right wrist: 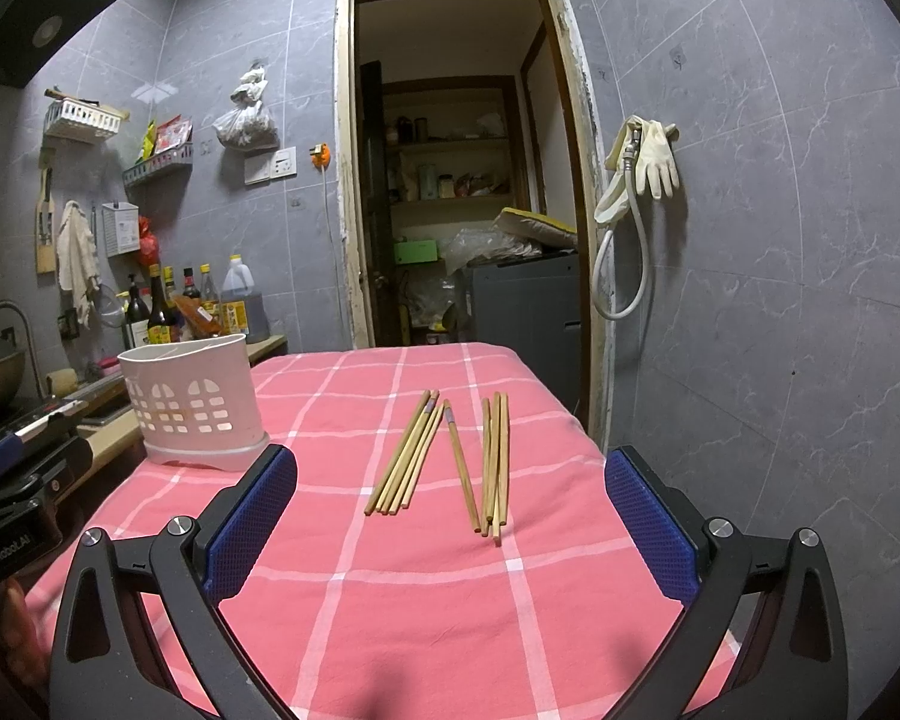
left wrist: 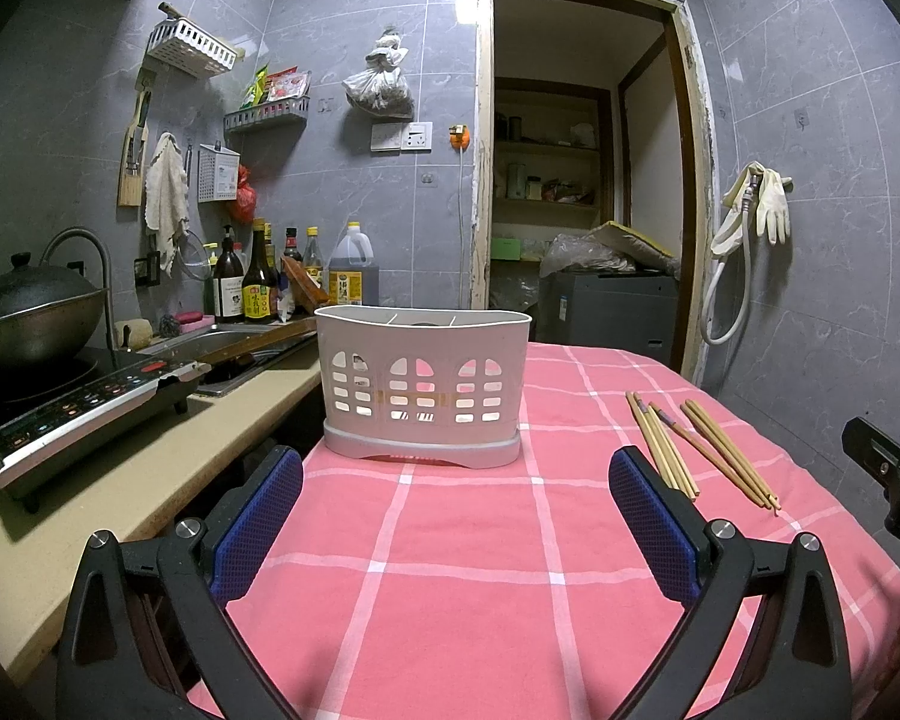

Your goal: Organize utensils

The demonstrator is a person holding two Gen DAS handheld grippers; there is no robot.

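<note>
A white slotted utensil holder [left wrist: 423, 387] stands on the pink checked tablecloth [left wrist: 462, 540], straight ahead of my left gripper [left wrist: 456, 480], which is open and empty a short way before it. Several wooden chopsticks [left wrist: 699, 450] lie loose to the right. In the right wrist view the chopsticks [right wrist: 444, 459] lie in two loose groups ahead of my right gripper [right wrist: 450, 480], which is open and empty above the cloth [right wrist: 426, 588]. The holder [right wrist: 192, 399] stands at the left there. The right gripper's body [left wrist: 888, 474] shows at the left view's right edge.
A kitchen counter [left wrist: 150, 462] runs along the left with an induction hob [left wrist: 84, 408], a wok [left wrist: 30, 312], a sink [left wrist: 240, 342] and sauce bottles [left wrist: 258, 282]. An open doorway [left wrist: 576, 180] is behind the table. Gloves and a hose [left wrist: 750, 222] hang on the right wall.
</note>
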